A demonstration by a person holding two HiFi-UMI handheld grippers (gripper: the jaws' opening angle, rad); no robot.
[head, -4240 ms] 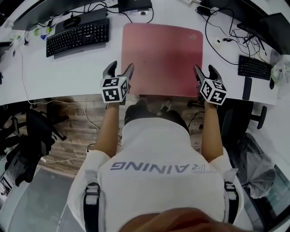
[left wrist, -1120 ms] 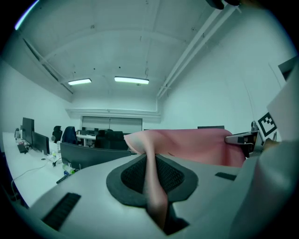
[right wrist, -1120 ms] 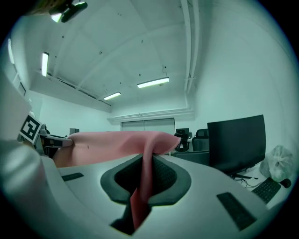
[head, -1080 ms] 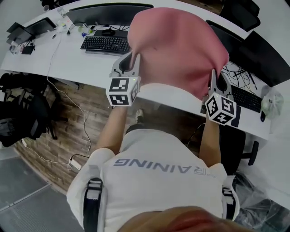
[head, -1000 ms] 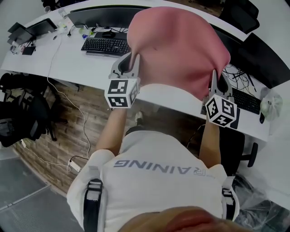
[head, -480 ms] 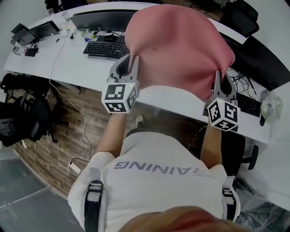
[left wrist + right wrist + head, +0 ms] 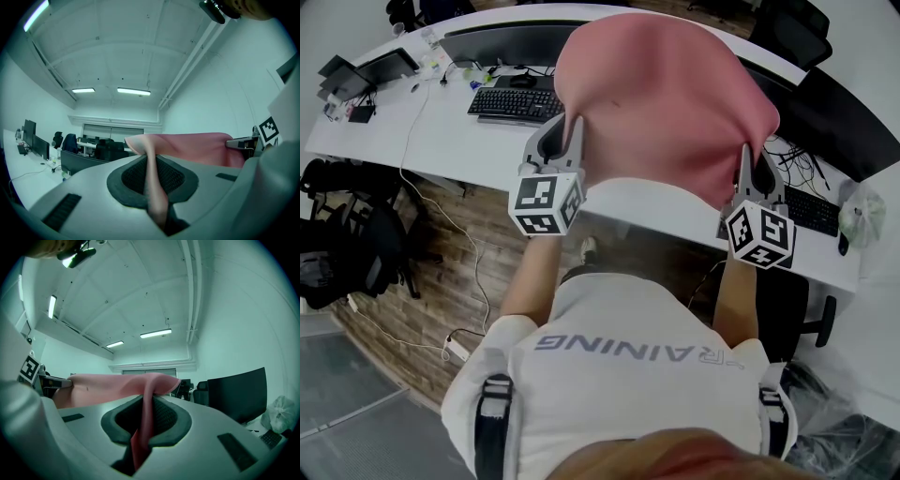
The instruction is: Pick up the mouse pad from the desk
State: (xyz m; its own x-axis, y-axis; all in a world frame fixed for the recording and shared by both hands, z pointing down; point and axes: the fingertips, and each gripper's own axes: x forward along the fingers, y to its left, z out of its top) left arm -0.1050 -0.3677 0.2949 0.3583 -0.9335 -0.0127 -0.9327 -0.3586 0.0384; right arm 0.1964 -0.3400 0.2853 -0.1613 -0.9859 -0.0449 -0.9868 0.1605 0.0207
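Head view: mouse pad (image 7: pixel 666 103) is off the desk (image 7: pixel 459 141) now, my left hand-held gripper (image 7: pixel 564 131) and right hand-held gripper (image 7: pixel 756 159) pinching it, basically done.

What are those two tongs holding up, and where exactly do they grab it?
The pink mouse pad, by its near edge: left tongs pinch the left corner, right tongs the right corner.

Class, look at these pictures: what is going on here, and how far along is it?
A person holds a two-jaw gripper in each hand. The left gripper and the right gripper are each shut on a near corner of the pink mouse pad. The pad is held bowed between them, up off the white desk.
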